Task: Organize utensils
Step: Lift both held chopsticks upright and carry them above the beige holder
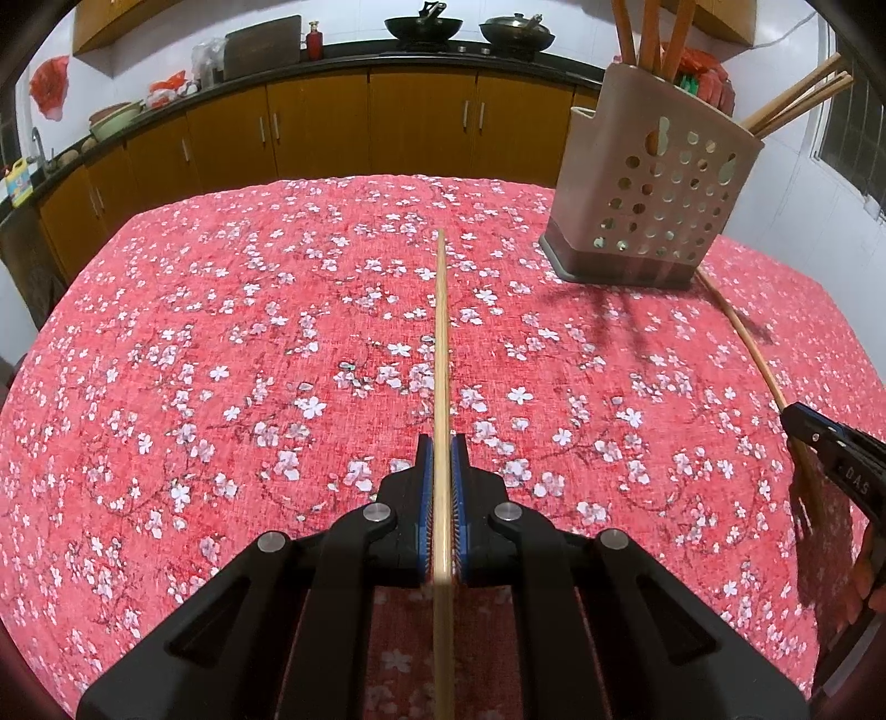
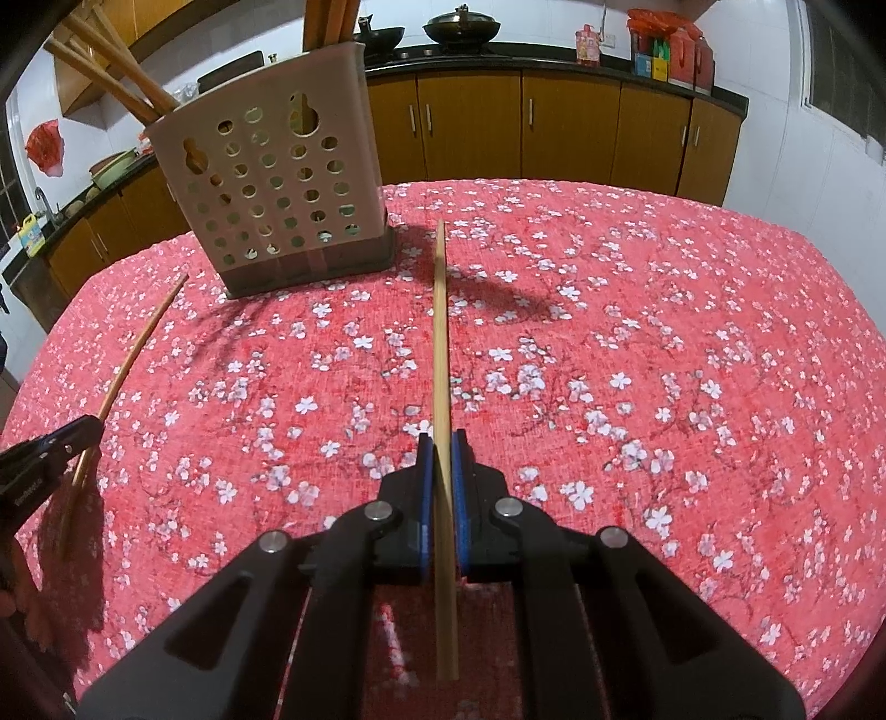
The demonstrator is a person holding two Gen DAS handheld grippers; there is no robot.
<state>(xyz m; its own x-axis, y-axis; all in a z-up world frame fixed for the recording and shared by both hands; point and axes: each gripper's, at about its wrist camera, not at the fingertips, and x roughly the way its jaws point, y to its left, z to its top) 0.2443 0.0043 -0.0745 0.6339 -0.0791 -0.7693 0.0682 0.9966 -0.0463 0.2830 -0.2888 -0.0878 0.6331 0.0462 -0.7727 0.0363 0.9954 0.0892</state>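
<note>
My left gripper [image 1: 441, 443] is shut on a wooden chopstick [image 1: 441, 332] that points away over the red floral tablecloth [image 1: 221, 332]. My right gripper [image 2: 441, 440] is shut on a second chopstick [image 2: 439, 332], also pointing forward. A beige perforated utensil holder [image 1: 653, 183] stands at the far right in the left wrist view and at the far left [image 2: 271, 188] in the right wrist view, with several chopsticks leaning in it. Each view shows the other gripper at its edge: the right gripper [image 1: 797, 412] with its chopstick [image 1: 742, 332], and the left gripper [image 2: 91, 426] with its chopstick [image 2: 144, 338].
The round table's far edge [image 1: 387, 180] faces a row of brown kitchen cabinets [image 1: 332, 127]. Woks [image 1: 423, 27] and bottles sit on the dark counter behind. A person's hand shows at the bottom left edge of the right wrist view.
</note>
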